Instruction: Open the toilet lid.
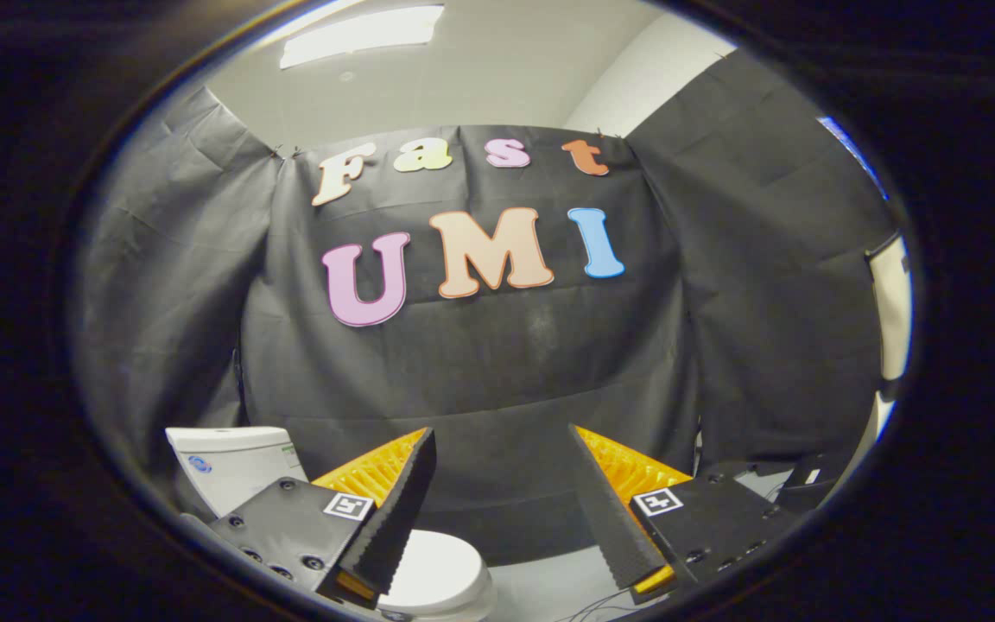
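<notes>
Gripper: the gripper (502,449) has its two fingers spread wide apart with nothing between them; only the dark booth wall shows in the gap.
Fingers: each finger (394,510) narrows to a point, and the ribbed inner pads face each other across the gap.
Gripper body: a square black-and-white marker tag (348,506) sits on the left finger mount, and a like one on the right.
Toilet: a white toilet (428,579) stands low down and below the left finger, partly hidden by it.
Toilet lid: the toilet lid (433,570) lies flat and closed over the bowl, smooth and white, not touched by either finger.
Tank: the white tank (234,462) stands behind the bowl, to the left of the left finger, with a small round blue mark on its front.
Floor: a pale grey floor (549,587) shows between the fingers near their base, beside the toilet, with thin cables (601,605) lying on it close to the right finger.
Booth wall: black cloth (497,371) hangs in creased panels straight ahead and on both sides, pinned along its top.
Room: above the cloth is a white ceiling (497,78) with a bright rectangular light panel (364,33); a white wall corner (644,78) rises to the right of it.
Right side: dark objects (808,479) sit low by the cloth beyond the right finger, too dim to make out.
</notes>
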